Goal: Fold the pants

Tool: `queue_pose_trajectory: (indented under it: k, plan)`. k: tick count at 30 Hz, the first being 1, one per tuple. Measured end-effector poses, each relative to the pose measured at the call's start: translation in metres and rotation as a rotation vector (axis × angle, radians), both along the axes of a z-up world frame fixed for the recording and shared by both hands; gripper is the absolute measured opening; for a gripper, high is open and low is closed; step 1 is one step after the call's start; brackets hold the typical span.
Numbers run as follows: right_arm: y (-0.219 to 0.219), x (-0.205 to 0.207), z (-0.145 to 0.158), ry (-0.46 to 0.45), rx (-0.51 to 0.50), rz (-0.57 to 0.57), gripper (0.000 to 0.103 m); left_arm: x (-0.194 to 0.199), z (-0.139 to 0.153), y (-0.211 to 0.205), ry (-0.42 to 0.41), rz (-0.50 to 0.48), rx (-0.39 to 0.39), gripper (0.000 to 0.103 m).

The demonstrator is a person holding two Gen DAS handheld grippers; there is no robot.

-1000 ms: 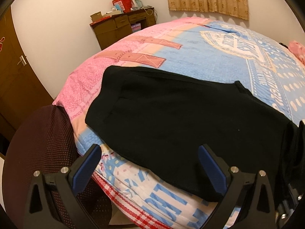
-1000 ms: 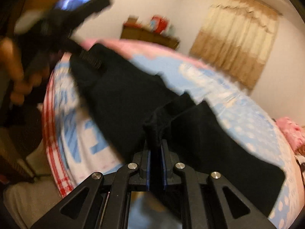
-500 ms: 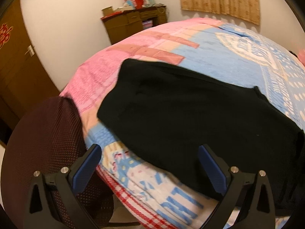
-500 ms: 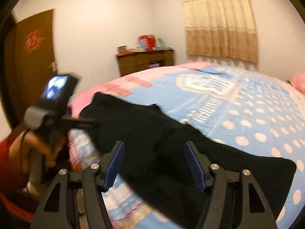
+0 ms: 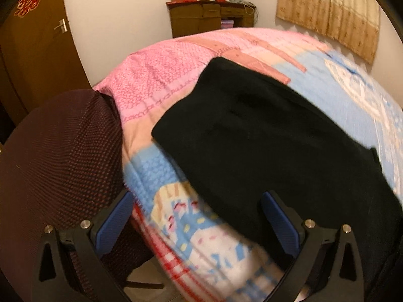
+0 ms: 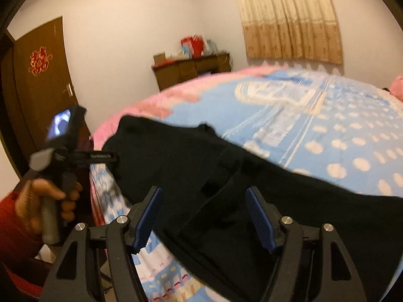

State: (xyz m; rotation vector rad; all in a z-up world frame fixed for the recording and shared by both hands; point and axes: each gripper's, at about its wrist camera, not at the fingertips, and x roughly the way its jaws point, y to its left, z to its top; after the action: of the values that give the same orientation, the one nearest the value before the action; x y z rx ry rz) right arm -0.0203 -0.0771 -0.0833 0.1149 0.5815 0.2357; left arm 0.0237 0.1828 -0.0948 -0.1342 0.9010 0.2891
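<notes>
The pants (image 5: 264, 146) are a matte black, soft knit with no visible sheen. They lie flat on the bed (image 5: 161, 95) across the middle of both views, one squared end toward the upper left of the left wrist frame and the rest running off to the lower right. In the right wrist view the pants (image 6: 191, 166) show a raised fold ridge through the centre, with a small pointed flap at the upper edge.

The bed cover is a printed quilt: pink speckled bands on the left, pale blue with cream dots to the right, and a red check strip along the near rim.

The left hand-held gripper (image 5: 199, 221) has its blue ribbed pads spread wide, gripping nothing; it hovers over the quilt's near rim, and the right pad overlaps the black cloth in the frame. The right hand-held gripper (image 6: 204, 216) is likewise spread wide and holds nothing, with the fold ridge seen between its fingers.

A dark mesh chair (image 5: 60, 166) with a rounded back fills the lower left of the left wrist frame, just beside the bed's edge. A brown wooden door (image 6: 40, 85) and a cluttered wooden dresser (image 6: 191, 70) stand against the far wall. The blue quilt beyond the pants lies bare, right of centre.
</notes>
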Motion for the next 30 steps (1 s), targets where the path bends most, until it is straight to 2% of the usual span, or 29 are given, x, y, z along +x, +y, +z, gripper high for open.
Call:
queue_pose_trajectory:
  k: [3,5,8,10,11,12,13,14,15,16,19,20,23,27,30]
  plan:
    - [-0.010,-0.013,0.005,-0.004,0.024,-0.030,0.070,0.013,-0.007,0.002,0.019,0.008,-0.102,0.103]
    - [-0.015,-0.016,0.006,0.010,0.038,-0.049,0.070,0.019,-0.015,0.005,0.025,0.029,-0.206,0.103]
    - [-0.025,-0.019,0.002,0.045,0.075,-0.083,0.070,0.023,-0.022,0.008,0.008,0.070,-0.296,0.103]
    - [-0.031,-0.020,-0.002,0.068,0.094,-0.105,0.070,0.024,-0.024,0.012,-0.011,0.100,-0.349,0.099]
    - [-0.034,-0.022,-0.002,0.071,0.102,-0.112,0.070,0.025,-0.024,0.012,-0.019,0.101,-0.349,0.094]
    - [-0.035,-0.022,-0.002,0.070,0.106,-0.117,0.070,0.026,-0.021,0.011,-0.039,0.088,-0.338,0.079]
    - [-0.036,-0.023,-0.001,0.066,0.109,-0.120,0.070,0.027,-0.019,0.009,-0.059,0.066,-0.339,0.059]
    - [-0.037,-0.024,-0.001,0.063,0.112,-0.121,0.070,0.029,-0.015,0.007,-0.078,0.040,-0.338,0.051]
    - [-0.037,-0.024,0.000,0.061,0.113,-0.124,0.070,0.031,-0.014,0.008,-0.086,0.038,-0.342,0.036]
    - [-0.038,-0.024,0.001,0.059,0.112,-0.126,0.070,0.033,-0.015,0.011,-0.092,0.045,-0.360,0.028]
    - [-0.039,-0.027,0.003,0.051,0.113,-0.133,0.070,0.033,-0.021,0.026,-0.108,0.081,-0.479,0.020]
    - [-0.040,-0.028,0.004,0.048,0.114,-0.136,0.070,0.031,-0.021,0.029,-0.118,0.080,-0.498,0.019]
    - [-0.045,-0.032,0.007,0.040,0.126,-0.150,0.070,0.029,-0.025,0.029,-0.114,0.053,-0.480,0.019]
    - [-0.053,-0.034,0.005,0.049,0.153,-0.172,0.070,0.024,-0.031,0.032,-0.137,0.091,-0.533,0.027]
    - [-0.054,-0.033,0.004,0.061,0.157,-0.176,0.070,0.028,-0.028,0.025,-0.125,0.090,-0.501,0.033]
